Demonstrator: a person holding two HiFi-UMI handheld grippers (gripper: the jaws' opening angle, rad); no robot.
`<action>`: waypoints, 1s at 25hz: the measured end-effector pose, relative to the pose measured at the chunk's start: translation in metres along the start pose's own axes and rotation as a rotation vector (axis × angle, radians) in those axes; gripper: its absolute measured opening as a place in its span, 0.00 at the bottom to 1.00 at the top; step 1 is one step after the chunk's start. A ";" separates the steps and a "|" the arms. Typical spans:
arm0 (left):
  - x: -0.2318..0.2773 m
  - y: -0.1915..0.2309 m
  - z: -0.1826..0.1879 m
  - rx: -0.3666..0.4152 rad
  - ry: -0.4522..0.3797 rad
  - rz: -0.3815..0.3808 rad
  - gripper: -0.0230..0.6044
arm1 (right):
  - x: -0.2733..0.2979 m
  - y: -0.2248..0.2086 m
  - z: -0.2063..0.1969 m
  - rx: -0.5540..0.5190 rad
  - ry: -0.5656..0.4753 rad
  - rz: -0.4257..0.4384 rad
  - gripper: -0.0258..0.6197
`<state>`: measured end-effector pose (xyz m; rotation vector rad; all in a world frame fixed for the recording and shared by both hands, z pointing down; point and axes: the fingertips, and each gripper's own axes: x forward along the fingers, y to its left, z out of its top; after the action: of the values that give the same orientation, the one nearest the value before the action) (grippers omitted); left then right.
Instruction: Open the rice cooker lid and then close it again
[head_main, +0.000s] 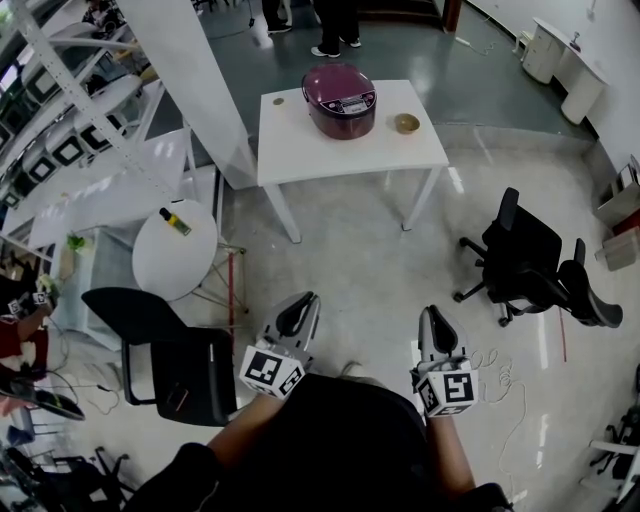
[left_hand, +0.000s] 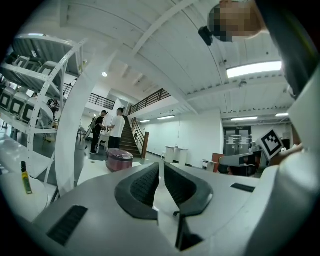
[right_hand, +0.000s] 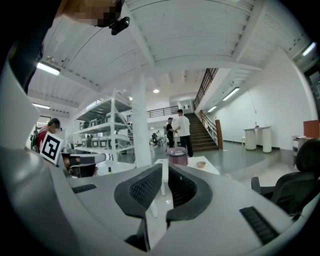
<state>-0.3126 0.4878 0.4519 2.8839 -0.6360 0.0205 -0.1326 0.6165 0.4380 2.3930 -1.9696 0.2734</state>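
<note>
- Holding L gripper (head_main: 298, 308) & R gripper (head_main: 434, 320) well short of table (head_main: 300, 150); jaws together on both, nothing btwn.
- We note rice cooker (head_main: 340, 100) on table, lid down.

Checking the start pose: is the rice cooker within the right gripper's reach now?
Probably not: the right gripper is held near the body, while the rice cooker sits on the far white table, across a stretch of floor.

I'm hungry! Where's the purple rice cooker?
In the head view, the round purple rice cooker sits on the white square table, left of a small tan bowl.
</note>
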 end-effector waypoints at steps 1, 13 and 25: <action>-0.001 0.001 0.000 -0.002 0.000 0.003 0.06 | 0.000 0.000 -0.002 0.002 0.016 0.008 0.09; -0.006 -0.003 -0.020 -0.025 0.036 0.032 0.47 | -0.008 -0.002 -0.022 0.015 0.086 0.030 0.40; -0.029 -0.006 -0.027 -0.007 0.068 0.074 0.47 | -0.019 0.003 -0.047 0.048 0.124 0.100 0.40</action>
<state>-0.3359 0.5102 0.4754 2.8379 -0.7288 0.1252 -0.1447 0.6407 0.4813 2.2482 -2.0516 0.4658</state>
